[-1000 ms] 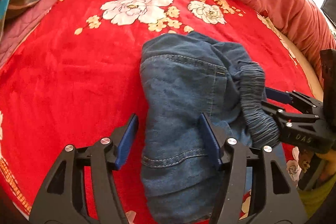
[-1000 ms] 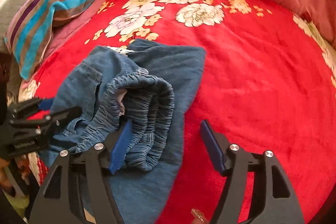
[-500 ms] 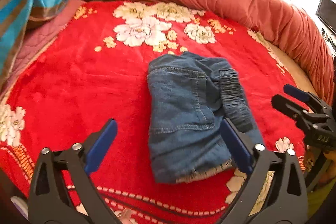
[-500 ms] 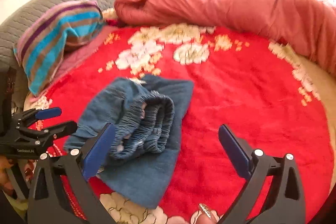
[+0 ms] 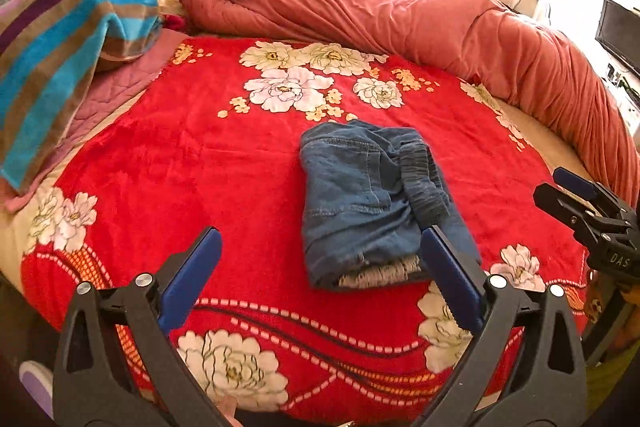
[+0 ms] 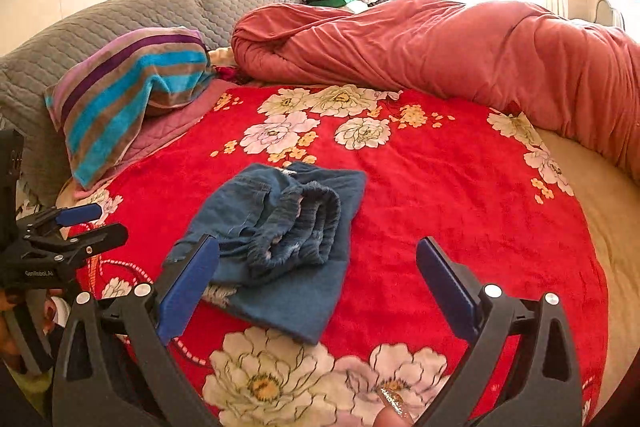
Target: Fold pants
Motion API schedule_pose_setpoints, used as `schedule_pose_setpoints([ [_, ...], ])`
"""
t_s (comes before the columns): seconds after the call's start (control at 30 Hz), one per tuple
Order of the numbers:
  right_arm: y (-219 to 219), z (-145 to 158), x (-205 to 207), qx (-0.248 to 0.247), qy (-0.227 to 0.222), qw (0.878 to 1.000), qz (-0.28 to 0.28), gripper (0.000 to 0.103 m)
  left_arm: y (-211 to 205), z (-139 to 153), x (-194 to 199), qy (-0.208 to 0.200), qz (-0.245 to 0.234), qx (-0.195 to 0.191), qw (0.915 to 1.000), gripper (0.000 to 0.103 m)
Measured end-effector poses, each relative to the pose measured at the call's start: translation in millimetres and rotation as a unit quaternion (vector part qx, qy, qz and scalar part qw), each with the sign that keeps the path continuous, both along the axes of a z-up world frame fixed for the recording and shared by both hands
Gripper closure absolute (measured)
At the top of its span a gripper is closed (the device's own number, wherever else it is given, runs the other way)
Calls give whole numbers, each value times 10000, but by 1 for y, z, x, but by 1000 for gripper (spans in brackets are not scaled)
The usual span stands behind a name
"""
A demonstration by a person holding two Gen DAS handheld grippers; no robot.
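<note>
— What lies between the right tongs (image 6: 318, 277)?
— Nothing gripped; they're spread wide above the red floral blanket (image 6: 440, 195). The folded denim pants (image 6: 280, 235) lie on it, elastic waistband on top.
— And the left tongs (image 6: 86, 225)?
— At the left edge, parted, clear of the pants.
</note>
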State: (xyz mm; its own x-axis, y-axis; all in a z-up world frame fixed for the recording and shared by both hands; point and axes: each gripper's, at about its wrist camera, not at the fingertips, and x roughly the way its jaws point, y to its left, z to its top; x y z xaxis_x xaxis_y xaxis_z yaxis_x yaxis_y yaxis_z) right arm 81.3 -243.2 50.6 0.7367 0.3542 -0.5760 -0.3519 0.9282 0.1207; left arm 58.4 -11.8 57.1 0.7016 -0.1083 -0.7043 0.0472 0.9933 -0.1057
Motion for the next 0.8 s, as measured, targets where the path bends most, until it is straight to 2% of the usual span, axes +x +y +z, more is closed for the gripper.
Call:
schedule_pose_setpoints([
  [0.33, 6, -14, -33, -114, 182, 9998, 54, 5, -4, -15, -30, 118, -74, 36, 9999, 10],
  [0.6, 10, -53, -42, -312, 630, 9975, -90, 5, -3, -46, -42, 503, -9, -122, 9987, 10],
  [0.8, 9, -69, -40, -333, 828, 9959, -163, 5, -1, -60, -43, 674, 41, -95, 9977, 10],
])
